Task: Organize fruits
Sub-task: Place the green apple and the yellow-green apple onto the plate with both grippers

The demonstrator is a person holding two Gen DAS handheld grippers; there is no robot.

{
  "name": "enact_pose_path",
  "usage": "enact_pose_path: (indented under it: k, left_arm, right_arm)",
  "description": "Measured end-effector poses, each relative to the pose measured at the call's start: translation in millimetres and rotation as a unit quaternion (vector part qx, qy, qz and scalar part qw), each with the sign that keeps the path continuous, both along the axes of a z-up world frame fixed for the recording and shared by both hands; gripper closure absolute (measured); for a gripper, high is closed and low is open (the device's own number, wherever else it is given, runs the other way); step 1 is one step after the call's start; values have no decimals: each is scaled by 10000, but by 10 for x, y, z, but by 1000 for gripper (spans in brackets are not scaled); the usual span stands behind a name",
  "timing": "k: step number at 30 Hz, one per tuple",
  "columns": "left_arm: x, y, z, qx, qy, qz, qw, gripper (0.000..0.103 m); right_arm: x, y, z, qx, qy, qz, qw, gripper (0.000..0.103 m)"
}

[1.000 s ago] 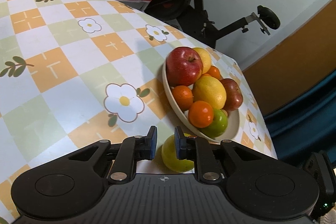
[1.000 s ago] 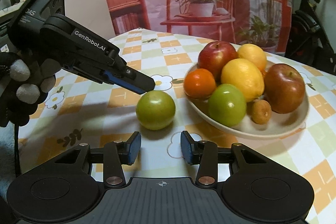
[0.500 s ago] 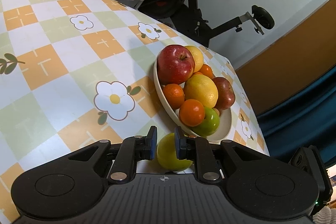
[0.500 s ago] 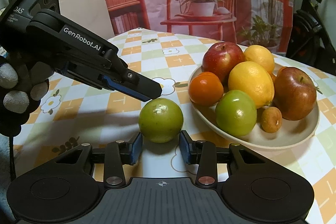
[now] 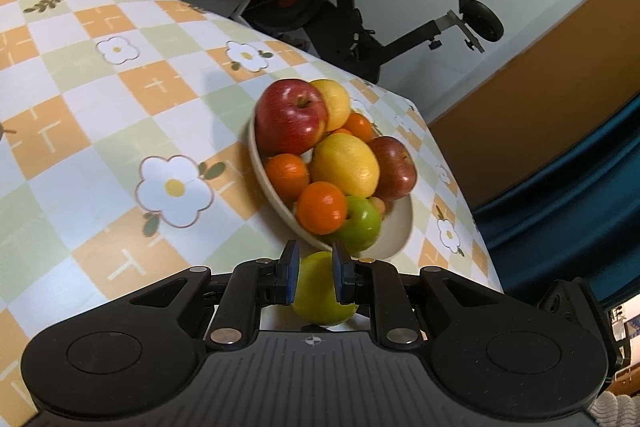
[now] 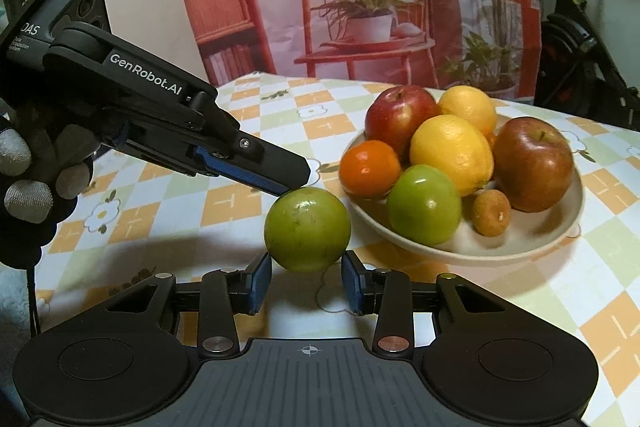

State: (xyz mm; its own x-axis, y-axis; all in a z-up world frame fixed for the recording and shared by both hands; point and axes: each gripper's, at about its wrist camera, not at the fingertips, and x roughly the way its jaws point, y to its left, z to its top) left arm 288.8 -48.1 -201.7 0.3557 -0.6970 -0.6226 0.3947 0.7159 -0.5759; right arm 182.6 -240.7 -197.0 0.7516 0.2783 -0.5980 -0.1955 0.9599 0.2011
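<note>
Compared with a second ago, the right gripper (image 6: 307,281) sits closer to the loose green apple (image 6: 307,229): the fruit fills more of the right wrist view and now lies just ahead of the blue pads, whose jaws stand wide apart and hold nothing. The left gripper (image 5: 313,271) has kept its narrow gap; its jaws are nearly together, and in the right wrist view their tips rest at the top of the apple without gripping it. In the left wrist view the bowl (image 5: 394,241) has drifted toward the centre.

The green apple is round and glossy with faint brown scuffs, and it sits on the bench (image 6: 240,199) just beside the bowl. The bench wears a smooth checked cloth in orange, pale green and white with daisy prints. The bowl is shallow, matte cream, and heaped with shiny red apples (image 6: 400,115), dimpled lemons (image 6: 452,153), oranges (image 6: 370,169), another green apple and a small rough brown fruit (image 6: 491,213).
</note>
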Motion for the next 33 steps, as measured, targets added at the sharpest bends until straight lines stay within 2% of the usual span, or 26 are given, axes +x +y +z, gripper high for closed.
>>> enact_pose_path:
  k: [11, 22, 33]
  left_arm:
    - [-24, -391, 164, 61, -167, -365, 9992, 84]
    - [84, -836, 218, 59, -180, -597, 9980, 84]
    - [279, -1040, 141, -54, 75, -628, 9980, 84]
  right_arm:
    - [-191, -280, 72, 207, -264, -368, 9988, 68]
    - [-271, -620, 136, 151, -371, -783, 9961, 68]
    - [-226, -856, 101, 76, -323, -1007, 9944, 68]
